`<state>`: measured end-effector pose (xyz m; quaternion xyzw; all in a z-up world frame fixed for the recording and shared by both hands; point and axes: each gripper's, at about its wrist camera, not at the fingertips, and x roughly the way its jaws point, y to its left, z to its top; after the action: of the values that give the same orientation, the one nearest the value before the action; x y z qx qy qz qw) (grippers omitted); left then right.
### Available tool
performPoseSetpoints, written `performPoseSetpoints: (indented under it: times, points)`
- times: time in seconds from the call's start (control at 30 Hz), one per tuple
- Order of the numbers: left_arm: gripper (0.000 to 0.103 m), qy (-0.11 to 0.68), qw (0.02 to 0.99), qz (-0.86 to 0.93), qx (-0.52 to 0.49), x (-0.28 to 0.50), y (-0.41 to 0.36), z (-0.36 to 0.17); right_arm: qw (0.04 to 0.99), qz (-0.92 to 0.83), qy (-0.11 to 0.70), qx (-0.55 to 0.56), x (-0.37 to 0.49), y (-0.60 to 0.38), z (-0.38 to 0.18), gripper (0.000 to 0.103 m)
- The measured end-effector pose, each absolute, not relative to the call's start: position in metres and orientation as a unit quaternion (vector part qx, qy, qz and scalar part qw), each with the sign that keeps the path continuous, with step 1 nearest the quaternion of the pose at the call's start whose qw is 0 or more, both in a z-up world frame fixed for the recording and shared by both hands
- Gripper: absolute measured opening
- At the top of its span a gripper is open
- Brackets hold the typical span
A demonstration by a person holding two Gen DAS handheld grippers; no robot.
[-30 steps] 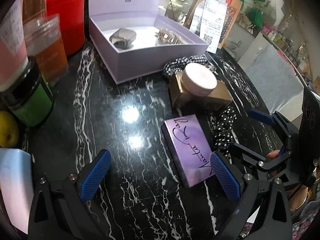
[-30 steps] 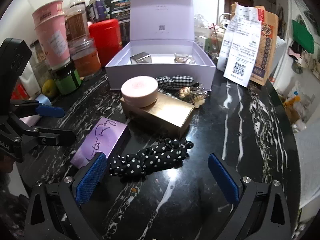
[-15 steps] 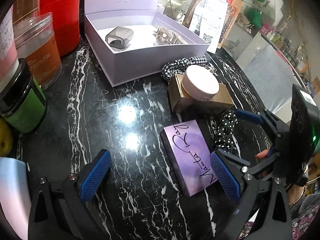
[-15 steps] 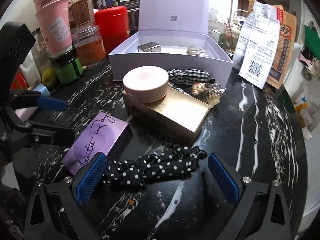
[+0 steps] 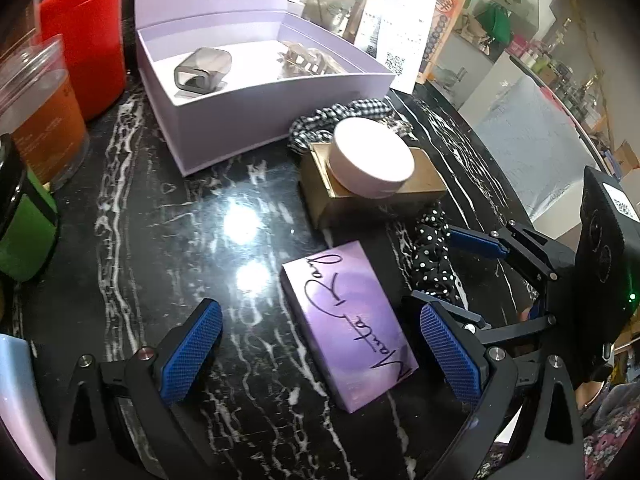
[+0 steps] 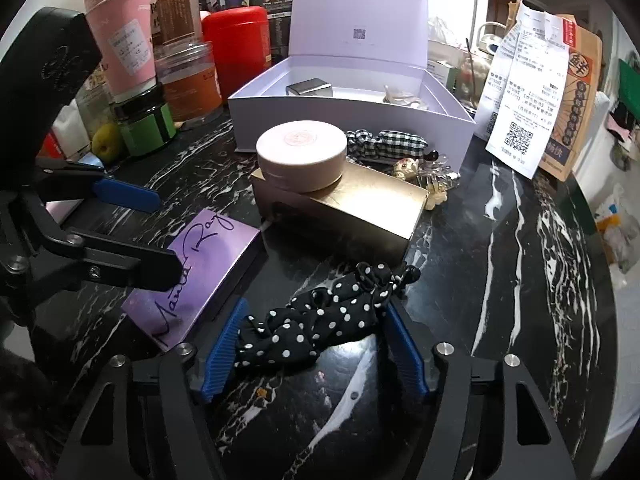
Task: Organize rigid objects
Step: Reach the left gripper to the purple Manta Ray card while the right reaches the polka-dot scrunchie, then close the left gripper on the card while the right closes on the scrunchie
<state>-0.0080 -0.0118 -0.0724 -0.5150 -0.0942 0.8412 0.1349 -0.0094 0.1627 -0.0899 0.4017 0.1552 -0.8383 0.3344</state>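
The polka-dot scrunchie [image 6: 320, 320] lies on the black marble counter [image 6: 520, 280], just in front of the gold box [image 6: 340, 208] and beside the purple palette [image 6: 192, 272], toward the counter's near edge. It now sits between the 2 blue pads of the right gripper [image 6: 314, 350], whose jaws have just been closing around it. The pads stand at the fabric's 2 ends; whether they already press on it you cannot tell from the right wrist view.

1. Close the right gripper until both pads bite the bunched fabric, not only the loose frill. Soft cloth compresses, so expect more travel than with a hard item.
2. Keep the fingertips just clear of the marble while closing.
3. Lift straight up. The scrunchie's far end touches the gold box, which carries the round pink jar [image 6: 302, 156]; a sideways drag could disturb that stack.
4. Hold the left gripper [image 5: 316, 352] spread wide and empty over the purple palette, clear of the right.

The open lilac box [image 6: 352, 112] stands toward the counter's far edge and is the probable store for the rigid items.
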Motion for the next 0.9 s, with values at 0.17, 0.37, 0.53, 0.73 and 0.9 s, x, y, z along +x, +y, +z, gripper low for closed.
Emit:
performPoseSetpoints:
  times: [0.17, 0.37, 0.53, 0.73, 0.9]
  points:
    - [0.101, -0.075, 0.134, 0.842, -0.518, -0.008, 0.003, -0.076, 0.337, -0.836, 0.16, 0.402, -0.008, 0.167, -0.088, 0.06]
    - [0.101, -0.065, 0.125, 0.841, -0.523, -0.012, 0.012, -0.082, 0.317, -0.842, 0.138, 0.415, -0.012, 0.183, -0.088, 0.043]
    - [0.086, -0.037, 0.098, 0.847, -0.521, -0.011, 0.018, -0.083, 0.299, -0.846, 0.115, 0.426, -0.015, 0.195, -0.087, 0.043]
    - [0.067, -0.012, 0.066, 0.856, -0.512, -0.008, 0.018, -0.083, 0.28, -0.851, 0.093, 0.435, -0.02, 0.194, -0.087, 0.054]
    - [0.062, -0.018, 0.07, 0.857, -0.509, -0.004, 0.013, -0.082, 0.259, -0.854, 0.107, 0.437, -0.023, 0.184, -0.088, 0.054]
